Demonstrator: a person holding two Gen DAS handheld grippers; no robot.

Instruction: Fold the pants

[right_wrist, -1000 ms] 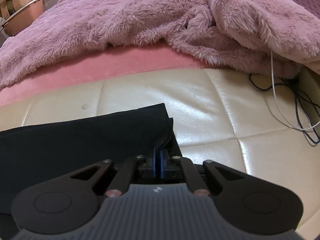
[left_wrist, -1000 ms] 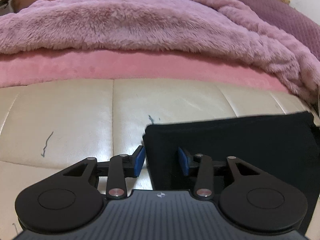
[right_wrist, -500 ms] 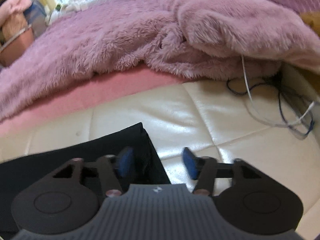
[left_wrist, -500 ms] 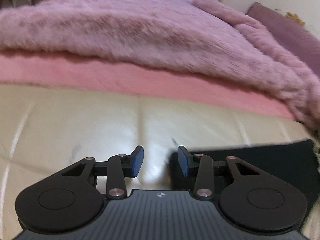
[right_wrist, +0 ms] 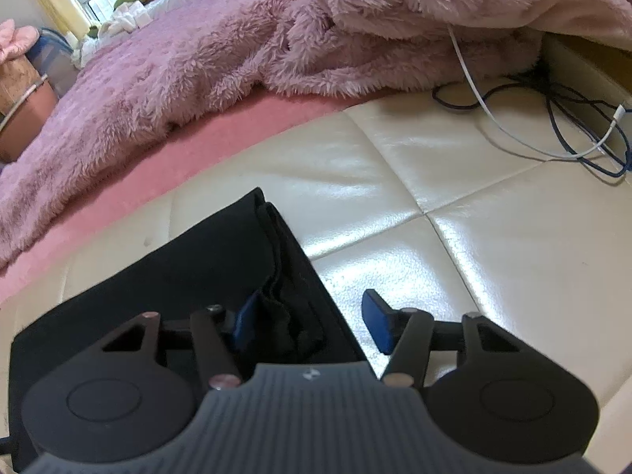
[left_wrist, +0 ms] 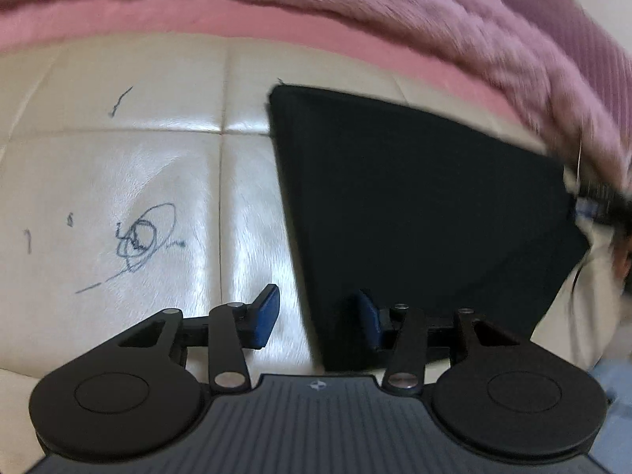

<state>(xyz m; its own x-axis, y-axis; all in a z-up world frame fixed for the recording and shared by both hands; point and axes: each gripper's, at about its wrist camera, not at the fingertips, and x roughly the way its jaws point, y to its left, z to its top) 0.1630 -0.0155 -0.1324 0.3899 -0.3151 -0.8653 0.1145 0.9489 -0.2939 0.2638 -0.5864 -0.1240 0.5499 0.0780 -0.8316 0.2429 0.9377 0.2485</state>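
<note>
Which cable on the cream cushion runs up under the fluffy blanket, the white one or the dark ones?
The white cable; the dark cables lie looped beside it.

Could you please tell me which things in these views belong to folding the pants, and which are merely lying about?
Part of the job:
black pants, folded flat on the cream cushion
left gripper, open
right gripper, open

Just lying about:
fluffy pink blanket
white cable
dark cables
pen scribbles on the cushion
</note>
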